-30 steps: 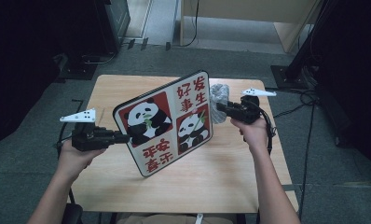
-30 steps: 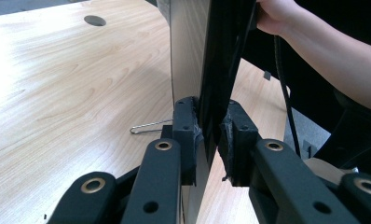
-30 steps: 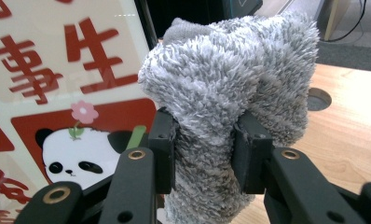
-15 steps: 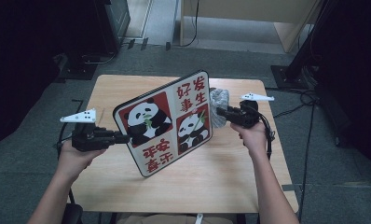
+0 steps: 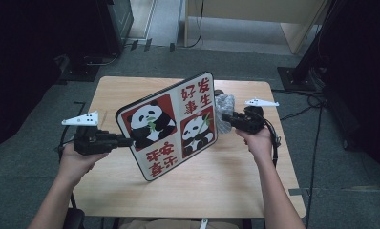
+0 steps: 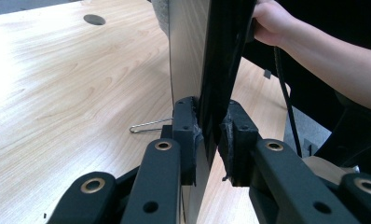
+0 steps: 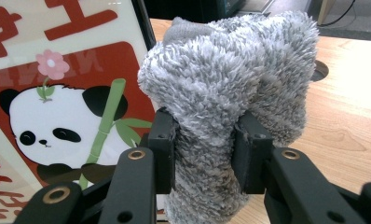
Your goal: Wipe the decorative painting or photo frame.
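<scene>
A flat panda board (image 5: 171,124) with red panels and red characters is held up tilted over the wooden table (image 5: 131,88). My left gripper (image 5: 126,141) is shut on its left edge; in the left gripper view the pads (image 6: 188,135) clamp the thin board (image 6: 221,56) edge-on. My right gripper (image 5: 225,117) is shut on a fluffy grey cloth (image 5: 224,110) right beside the board's right edge. In the right gripper view the cloth (image 7: 230,79) bulges between the jaws, with the panda picture (image 7: 58,116) just to its left; whether cloth and board touch I cannot tell.
A thin metal wire clip (image 6: 148,125) lies on the table under the board. A round cable hole (image 6: 94,19) sits near the far table edge. Cables (image 5: 317,124) trail on the floor at the right. Dark stands (image 5: 302,71) surround the table.
The right gripper with the cloth has shifted slightly along the board's right edge. The left gripper and the board have stayed in place.
</scene>
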Tool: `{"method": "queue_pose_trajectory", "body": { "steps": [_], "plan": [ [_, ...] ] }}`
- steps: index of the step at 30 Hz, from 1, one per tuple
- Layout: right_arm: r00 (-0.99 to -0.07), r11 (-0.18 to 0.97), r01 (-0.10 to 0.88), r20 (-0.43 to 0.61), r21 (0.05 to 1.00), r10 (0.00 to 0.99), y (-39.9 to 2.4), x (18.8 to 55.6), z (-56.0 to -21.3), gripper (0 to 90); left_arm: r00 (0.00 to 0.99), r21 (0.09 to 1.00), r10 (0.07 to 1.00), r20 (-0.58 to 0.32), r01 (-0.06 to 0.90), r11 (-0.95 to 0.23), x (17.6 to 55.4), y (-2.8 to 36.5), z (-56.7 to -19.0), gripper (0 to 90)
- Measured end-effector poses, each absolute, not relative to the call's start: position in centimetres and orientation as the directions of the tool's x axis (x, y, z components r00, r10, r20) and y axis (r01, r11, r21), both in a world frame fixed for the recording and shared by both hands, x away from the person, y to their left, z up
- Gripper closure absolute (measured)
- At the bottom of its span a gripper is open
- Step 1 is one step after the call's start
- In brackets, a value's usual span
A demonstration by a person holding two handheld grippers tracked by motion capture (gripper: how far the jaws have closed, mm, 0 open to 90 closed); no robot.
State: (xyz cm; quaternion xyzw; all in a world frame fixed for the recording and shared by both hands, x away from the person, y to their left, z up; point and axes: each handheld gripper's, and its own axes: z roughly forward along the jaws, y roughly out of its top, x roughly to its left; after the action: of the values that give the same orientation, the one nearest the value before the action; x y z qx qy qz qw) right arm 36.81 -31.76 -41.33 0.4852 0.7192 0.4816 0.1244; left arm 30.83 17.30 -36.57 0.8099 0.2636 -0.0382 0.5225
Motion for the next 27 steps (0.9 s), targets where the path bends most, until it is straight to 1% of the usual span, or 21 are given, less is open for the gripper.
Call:
{"method": "queue_pose_trajectory", "body": {
  "steps": [27],
  "plan": [
    [-0.455, 0.081, 0.659, 0.31, 0.748, 0.835, -31.8, 37.3, -44.6, 65.3, 0.858, 0.826, 0.388, -0.338, 0.468, -0.315, 30.8, 17.3, -36.6, 77.7]
  ]
}}
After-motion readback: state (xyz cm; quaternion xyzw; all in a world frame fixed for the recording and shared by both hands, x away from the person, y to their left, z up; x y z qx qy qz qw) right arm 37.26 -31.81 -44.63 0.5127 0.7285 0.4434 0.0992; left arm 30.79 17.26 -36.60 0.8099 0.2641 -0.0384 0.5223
